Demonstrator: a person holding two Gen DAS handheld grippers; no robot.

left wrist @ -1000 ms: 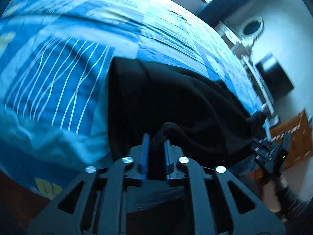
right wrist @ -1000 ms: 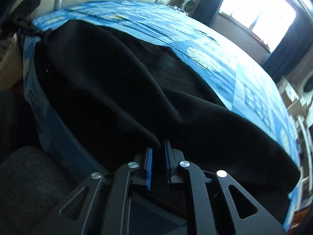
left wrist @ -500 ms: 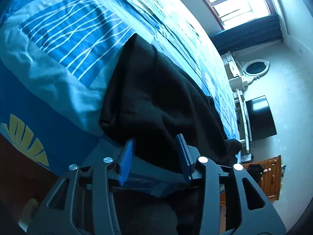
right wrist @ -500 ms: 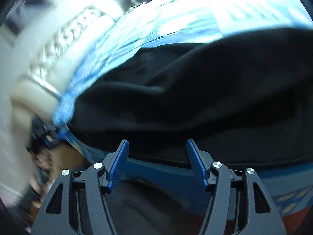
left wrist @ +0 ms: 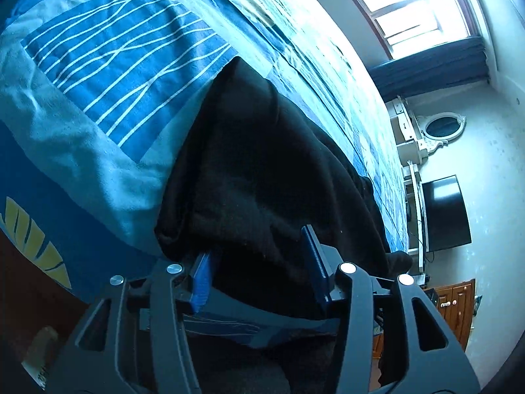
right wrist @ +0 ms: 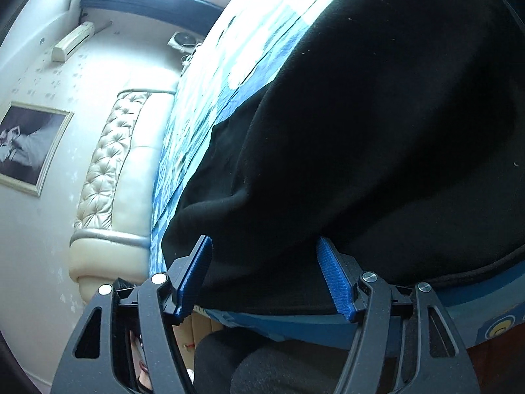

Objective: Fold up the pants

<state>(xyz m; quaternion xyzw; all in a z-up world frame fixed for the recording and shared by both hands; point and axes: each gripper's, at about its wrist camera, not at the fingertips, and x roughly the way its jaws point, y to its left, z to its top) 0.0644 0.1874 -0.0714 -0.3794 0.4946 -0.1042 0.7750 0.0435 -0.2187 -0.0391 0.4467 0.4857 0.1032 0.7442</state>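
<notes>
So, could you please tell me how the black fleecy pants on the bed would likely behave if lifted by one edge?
The black fleecy pants would probably flop and sag: they drape in soft rolls over the blue patterned bedspread. The fuzzy nap suggests good grip rather than slipping. Stacked layers may slide apart.

The black pants [right wrist: 377,131] run off the right wrist view's right edge, their folds lost in shadow.

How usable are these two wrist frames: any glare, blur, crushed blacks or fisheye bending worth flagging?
Left wrist: sharp, with a blown-out window; the pants are nearly featureless black; a strong blue cast on the bedspread; the bed edge bows and the corners are vignetted. Right wrist: sharp; glare washes out the far bedspread; the pants lose their fold detail; the headboard curves.
</notes>
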